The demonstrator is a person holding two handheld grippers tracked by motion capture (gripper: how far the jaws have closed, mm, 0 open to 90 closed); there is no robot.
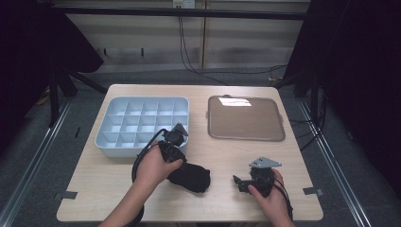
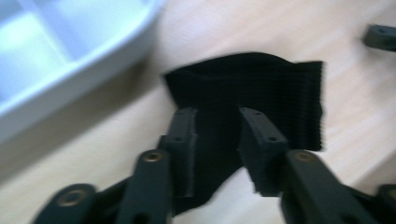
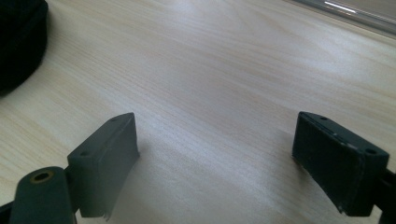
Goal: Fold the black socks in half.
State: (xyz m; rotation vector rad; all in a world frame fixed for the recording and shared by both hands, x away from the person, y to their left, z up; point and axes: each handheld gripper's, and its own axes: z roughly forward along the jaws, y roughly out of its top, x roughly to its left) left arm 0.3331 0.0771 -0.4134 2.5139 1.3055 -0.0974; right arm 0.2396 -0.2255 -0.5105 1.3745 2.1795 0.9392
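A black ribbed cloth (image 1: 190, 177) lies bunched on the wooden table (image 1: 94, 189) just in front of the person's left hand. My left gripper (image 1: 176, 153) angles down onto it beside the compartment tray. In the left gripper view my left gripper (image 2: 219, 126) has its jaws pinched on a fold of the cloth (image 2: 271, 98), which spreads out beyond them. My right gripper (image 1: 241, 183) rests low on the table right of the cloth, open. In the right gripper view my right gripper (image 3: 215, 154) has bare wood between its jaws, and the cloth (image 3: 18, 37) sits at the top left.
A pale blue-grey tray (image 1: 106, 142) with several compartments stands at the back left; its rim (image 2: 93, 60) is close to my left gripper. A flat brown rectangular tray (image 1: 246, 118) lies at the back right. The table's front edge is near both hands.
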